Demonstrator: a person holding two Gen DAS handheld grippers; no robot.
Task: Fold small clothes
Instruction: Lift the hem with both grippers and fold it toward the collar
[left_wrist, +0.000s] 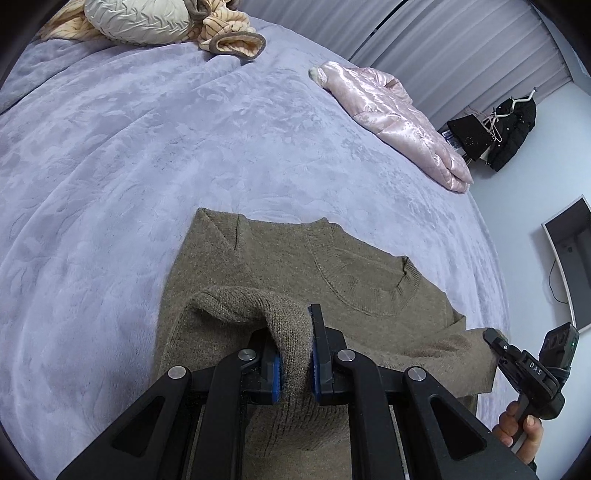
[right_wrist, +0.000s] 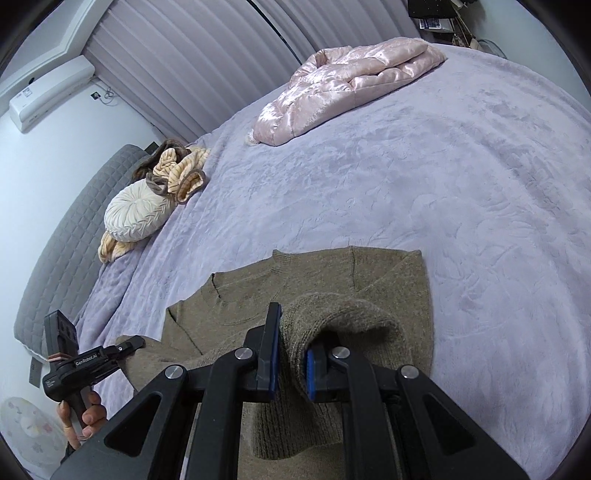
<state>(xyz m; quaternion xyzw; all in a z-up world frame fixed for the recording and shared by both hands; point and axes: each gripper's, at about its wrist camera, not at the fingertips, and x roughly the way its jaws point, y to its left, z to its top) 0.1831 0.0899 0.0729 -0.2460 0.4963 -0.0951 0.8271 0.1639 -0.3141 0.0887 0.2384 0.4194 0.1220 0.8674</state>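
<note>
A lavender bed (left_wrist: 147, 166) fills both views. Each hand-held gripper, left (left_wrist: 295, 360) and right (right_wrist: 291, 360), is clamped on a raised fold of the brown sweater (left_wrist: 295, 258), whose body spreads flat toward twelve o'clock.

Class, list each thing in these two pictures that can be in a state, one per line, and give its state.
Brown knitted sweater: lying on the bed, bottom edge lifted over its body by both grippers.
Left hand-held gripper: shut on the sweater's knit.
Right hand-held gripper: shut on the sweater's knit.
Shiny pink padded jacket: folded, lying on the bed.
Striped peach fleece garment: crumpled, unfolded.
Lilac plush bedspread: spread flat.
</note>
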